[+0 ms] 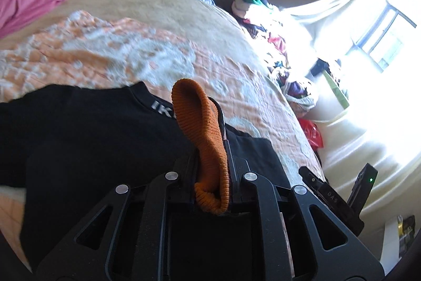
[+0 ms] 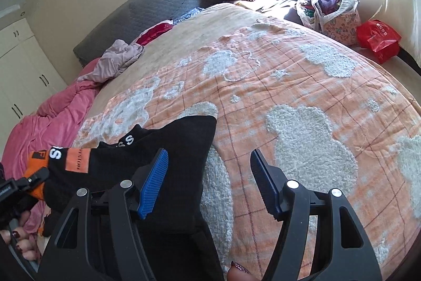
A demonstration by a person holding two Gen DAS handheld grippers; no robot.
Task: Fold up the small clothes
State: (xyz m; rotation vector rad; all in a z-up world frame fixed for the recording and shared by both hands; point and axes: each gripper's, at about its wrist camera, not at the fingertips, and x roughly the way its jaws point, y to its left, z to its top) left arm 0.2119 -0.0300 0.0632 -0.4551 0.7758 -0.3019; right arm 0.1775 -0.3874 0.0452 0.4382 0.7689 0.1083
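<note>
Black garment (image 2: 184,162): small knit piece with an orange ribbed cuff (image 1: 208,141), an orange patch (image 2: 77,159) with small dark print, and white lettering on a black band (image 1: 161,108).

- State: partly lifted and loosely draped, not folded flat. The cuff end is raised off the bed and pinched upright, its ribbed edge doubled over.
- Pose: the body spreads away from the cuff. One squared corner (image 2: 208,120) lies flat and points up the bed.
- Place: on the orange-and-white checked blanket (image 2: 289,86), at its near side, toward the pink quilt (image 2: 52,112).
- Lettering: only part shows; an "S" reads in the right wrist view.
</note>
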